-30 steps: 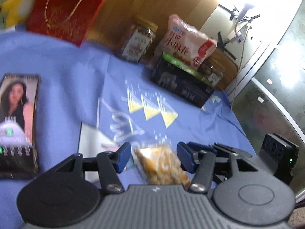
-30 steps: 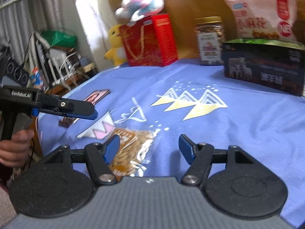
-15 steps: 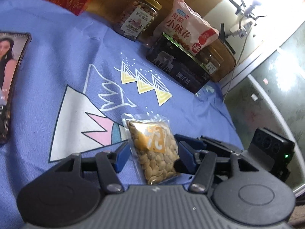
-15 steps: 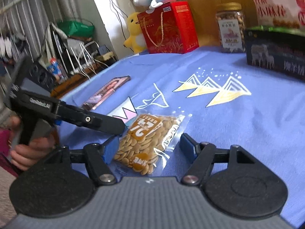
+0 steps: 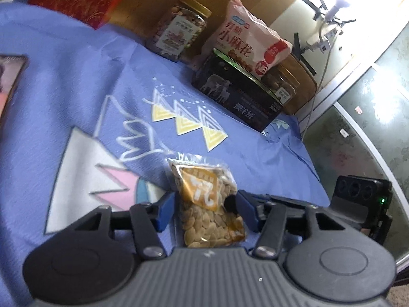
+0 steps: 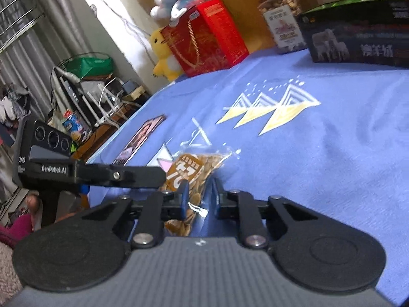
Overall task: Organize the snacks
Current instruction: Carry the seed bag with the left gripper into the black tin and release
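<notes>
Seed packet [image 5: 208,204] lies on blue cloth [image 5: 255,158], near front edge, well apart from jar [image 5: 179,35] and dark box [image 5: 240,94] at back. Left gripper [image 5: 204,209] straddles packet, jaws closing, pads not yet pressing. Right gripper [image 6: 199,194] closing on packet's near edge, blue pads nearly together, clear film between them. Risks: both tools crowd one small packet, may collide; slick film may slip; pinch on thin edge may tear seal or crush seeds.

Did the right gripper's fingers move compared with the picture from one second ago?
Yes. The right gripper has drawn its jaws in from wide apart, and they are closing on the seed packet lying on the blue cloth.
</notes>
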Available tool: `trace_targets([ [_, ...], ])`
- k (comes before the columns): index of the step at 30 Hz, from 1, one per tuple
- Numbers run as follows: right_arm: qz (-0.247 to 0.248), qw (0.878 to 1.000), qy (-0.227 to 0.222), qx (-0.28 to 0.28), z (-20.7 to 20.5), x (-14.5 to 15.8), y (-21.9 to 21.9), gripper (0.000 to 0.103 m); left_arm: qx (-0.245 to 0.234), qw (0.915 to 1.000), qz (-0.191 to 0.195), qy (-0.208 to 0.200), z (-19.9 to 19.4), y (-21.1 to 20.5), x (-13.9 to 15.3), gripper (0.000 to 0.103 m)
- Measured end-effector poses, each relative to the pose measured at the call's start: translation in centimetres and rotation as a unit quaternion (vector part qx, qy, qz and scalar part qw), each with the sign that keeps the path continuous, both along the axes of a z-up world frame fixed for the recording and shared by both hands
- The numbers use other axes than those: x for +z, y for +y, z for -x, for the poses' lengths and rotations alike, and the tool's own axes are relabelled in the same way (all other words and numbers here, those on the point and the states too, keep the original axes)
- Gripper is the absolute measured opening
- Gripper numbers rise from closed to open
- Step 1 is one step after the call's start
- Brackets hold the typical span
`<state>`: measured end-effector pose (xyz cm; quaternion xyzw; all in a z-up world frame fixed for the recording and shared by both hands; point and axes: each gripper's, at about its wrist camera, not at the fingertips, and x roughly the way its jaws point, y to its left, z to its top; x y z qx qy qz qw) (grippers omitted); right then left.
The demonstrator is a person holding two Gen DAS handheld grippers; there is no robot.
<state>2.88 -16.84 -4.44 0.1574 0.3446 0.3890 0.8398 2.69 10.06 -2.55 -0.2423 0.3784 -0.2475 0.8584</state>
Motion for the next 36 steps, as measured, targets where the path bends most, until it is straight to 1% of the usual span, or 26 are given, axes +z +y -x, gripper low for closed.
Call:
trace_targets([
  [2,-0.008,1.0,-0.009,-0.015,-0.3,0.6,-0.8,0.018,-0.009,0.9999,-0.009,-0.008,-0.7,-0.8,0.6,0.051],
  [5,-0.02,0.999,-0.028,-0.04,-1.3,1.9,-2.2,0.018,-0.025,0.9991,-0.023,-0.025,-3.1,-2.3,2.3,0.051],
  [9,-0.018,0.995,-0.066,-0.078,-3.3,4.2,-4.2,0.018,-0.044,0.995,-0.052,-0.073,-7.2,-4.9,5.6,0.051],
  [13,-0.025,0.987,-0.104,-0.119,-7.0,6.8,-6.7,0.018,-0.059,0.9866,-0.082,-0.128,-12.0,-8.6,9.3,0.051],
  [17,-0.02,0.976,-0.139,-0.167,-11.6,9.0,-9.4,0.017,-0.066,0.9803,-0.087,-0.165,-17.9,-12.7,12.4,0.051],
  [20,-0.016,0.968,-0.158,-0.193,-15.3,9.3,-11.4,0.017,-0.07,0.9744,-0.1,-0.189,-21.4,-15.6,13.1,0.051],
  [22,-0.007,0.966,-0.158,-0.205,-17.3,8.6,-12.4,0.018,-0.073,0.9741,-0.106,-0.185,-23.5,-16.8,12.5,0.051],
  [26,0.035,0.964,-0.147,-0.219,-19.4,6.0,-13.5,0.02,-0.084,0.9786,-0.113,-0.15,-27.0,-18.7,9.2,0.051],
  [28,0.062,0.964,-0.132,-0.221,-20.1,4.7,-13.6,0.02,-0.091,0.9799,-0.125,-0.126,-27.9,-19.3,7.6,0.05],
  [29,0.076,0.965,-0.126,-0.219,-20.0,4.2,-13.7,0.022,-0.095,0.9797,-0.131,-0.118,-28.1,-19.5,6.9,0.049],
  [30,0.091,0.963,-0.134,-0.217,-19.8,4.0,-13.5,0.024,-0.096,0.979,-0.138,-0.116,-28.1,-19.6,6.5,0.047],
  [31,0.105,0.961,-0.144,-0.214,-19.5,4.0,-13.3,0.026,-0.1,0.979,-0.137,-0.113,-28.1,-19.6,6.3,0.049],
  [33,0.124,0.955,-0.151,-0.225,-19.5,4.3,-13.2,0.031,-0.092,0.9803,-0.14,-0.104,-28.3,-19.3,6.4,0.052],
  [34,0.131,0.95,-0.16,-0.235,-19.2,4.7,-13.1,0.042,-0.083,0.9811,-0.144,-0.099,-28.4,-19.2,6.5,0.052],
  [35,0.135,0.944,-0.174,-0.246,-18.7,5.0,-13.1,0.049,-0.077,0.9822,-0.141,-0.097,-28.3,-18.9,6.8,0.052],
  [36,0.135,0.938,-0.191,-0.255,-17.9,5.3,-13.1,0.05,-0.073,0.9831,-0.136,-0.099,-28.0,-18.6,7.2,0.052],
])
